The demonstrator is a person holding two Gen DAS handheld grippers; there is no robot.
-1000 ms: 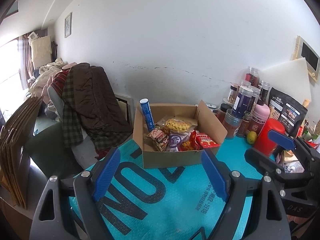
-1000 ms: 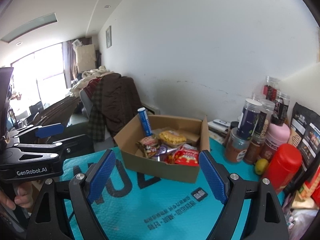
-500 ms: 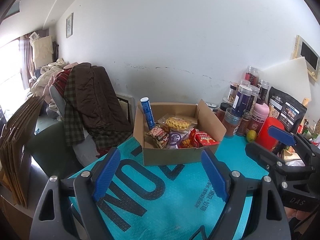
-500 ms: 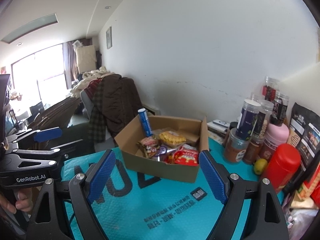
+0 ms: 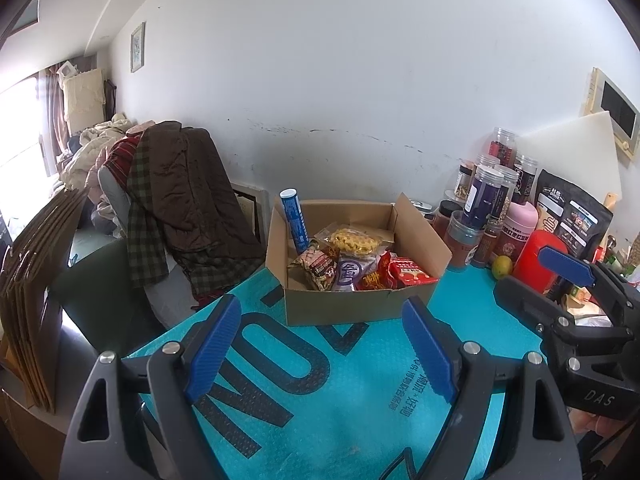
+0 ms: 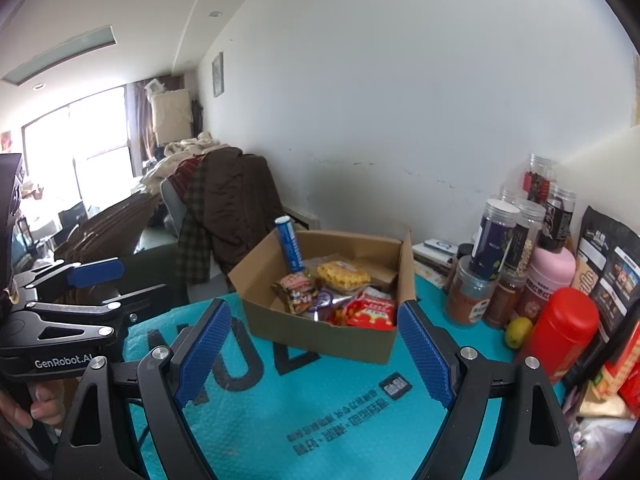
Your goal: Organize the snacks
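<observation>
**Snack box at centre frame, both grippers held off it with jaws released**

Here the cardboard box [image 5: 352, 264] sits at the middle of the left wrist view, on the teal mat [image 5: 320, 392] that covers the worktop. Its flaps stand open. Inside, a blue tube [image 5: 294, 220] leans upright in the box's upper left corner, a clear bag of yellow snacks [image 5: 352, 240] lies toward the back, and a purple packet [image 5: 348, 274] lies between a patterned packet [image 5: 318, 266] on its left and a red packet [image 5: 410, 274] on its right, along the near wall.

The left gripper [image 5: 324, 344] fills the bottom of its own frame, blue pads spread wide with only mat between them, near the box but not touching it. The right gripper [image 6: 312, 348] hangs likewise at the bottom of the right wrist view, jaws released and empty, the box [image 6: 332, 300] just beyond its pads. In that view the left gripper shows again at the left edge, and a hand [image 6: 36, 404] grips it at the lower left.

To the right of the box stand clear jars [image 5: 484, 196], a pink bottle [image 5: 518, 230], a red bottle [image 5: 538, 258] and a black pouch [image 5: 572, 220], with a yellow-green fruit [image 5: 502, 266] on the mat in front of them. At the left of the frame, brown and plaid clothes [image 5: 176, 200] drape over a chair.
</observation>
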